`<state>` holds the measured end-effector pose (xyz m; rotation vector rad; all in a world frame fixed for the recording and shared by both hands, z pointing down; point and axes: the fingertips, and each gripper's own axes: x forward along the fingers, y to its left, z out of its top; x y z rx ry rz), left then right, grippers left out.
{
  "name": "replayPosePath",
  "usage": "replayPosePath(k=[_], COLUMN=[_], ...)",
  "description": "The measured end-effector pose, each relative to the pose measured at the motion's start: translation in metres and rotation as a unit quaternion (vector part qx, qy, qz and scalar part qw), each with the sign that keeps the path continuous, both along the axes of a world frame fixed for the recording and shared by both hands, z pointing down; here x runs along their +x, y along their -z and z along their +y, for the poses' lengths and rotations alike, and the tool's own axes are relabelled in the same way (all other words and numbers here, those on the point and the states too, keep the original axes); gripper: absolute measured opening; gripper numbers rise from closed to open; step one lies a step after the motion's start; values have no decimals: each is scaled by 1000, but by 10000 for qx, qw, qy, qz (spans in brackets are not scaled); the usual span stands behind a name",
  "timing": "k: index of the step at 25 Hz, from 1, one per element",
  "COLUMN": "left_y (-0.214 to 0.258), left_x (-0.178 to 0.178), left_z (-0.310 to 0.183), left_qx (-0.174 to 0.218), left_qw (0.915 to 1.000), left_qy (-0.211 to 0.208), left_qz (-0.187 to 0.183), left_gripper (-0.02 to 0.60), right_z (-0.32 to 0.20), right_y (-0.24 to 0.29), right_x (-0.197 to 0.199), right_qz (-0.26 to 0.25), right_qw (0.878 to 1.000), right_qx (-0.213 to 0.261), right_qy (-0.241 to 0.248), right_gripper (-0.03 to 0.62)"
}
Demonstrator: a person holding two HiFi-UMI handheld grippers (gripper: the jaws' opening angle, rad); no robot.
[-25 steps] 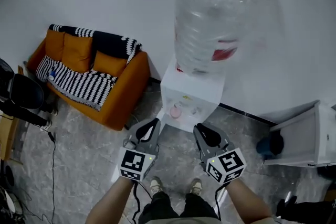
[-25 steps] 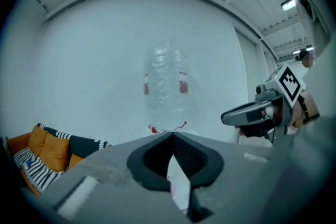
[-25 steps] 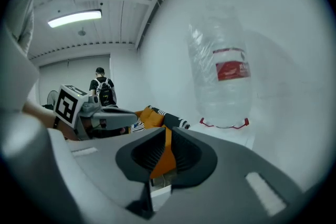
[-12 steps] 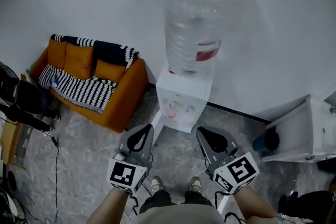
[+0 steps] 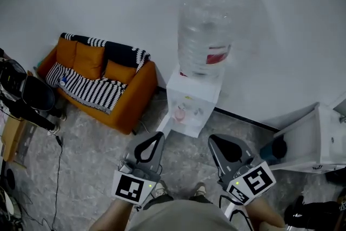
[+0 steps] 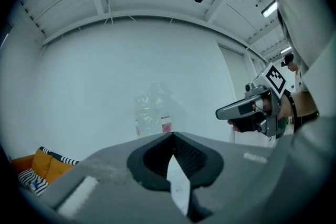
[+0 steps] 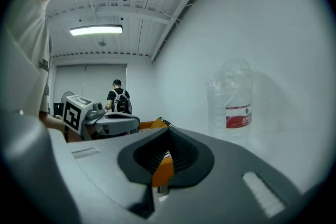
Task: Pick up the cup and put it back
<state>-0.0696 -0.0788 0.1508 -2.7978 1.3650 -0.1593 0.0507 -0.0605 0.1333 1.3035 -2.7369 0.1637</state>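
Head view: left gripper (image 5: 158, 136) and right gripper (image 5: 213, 139) hang empty, well apart from the water dispenser (image 5: 192, 103). A small pink thing at its taps is probably the cup (image 5: 180, 114) (too small to be sure). I judge it is either not picked yet or already back. Sofa (image 5: 108, 84) stands at left, no obstacle btw.

Left gripper view: jaws together, nothing inside, bottle (image 6: 153, 115) ahead.

Right gripper view: jaws also closed, empty.
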Motion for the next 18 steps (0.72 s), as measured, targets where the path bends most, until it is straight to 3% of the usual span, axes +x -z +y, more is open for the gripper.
replayPosePath(k=[18], left_y=[11], left_x=[-6], left_z=[17], left_qx=[-5], left_qw=[9999], left_qy=[77], left_qz=[96], left_gripper=[2], right_z=[6], right_y=[14], right_x=[-1], right_qz=[9], right_qw=[9999], right_qx=[148], right_qy=[4], right_gripper=[3])
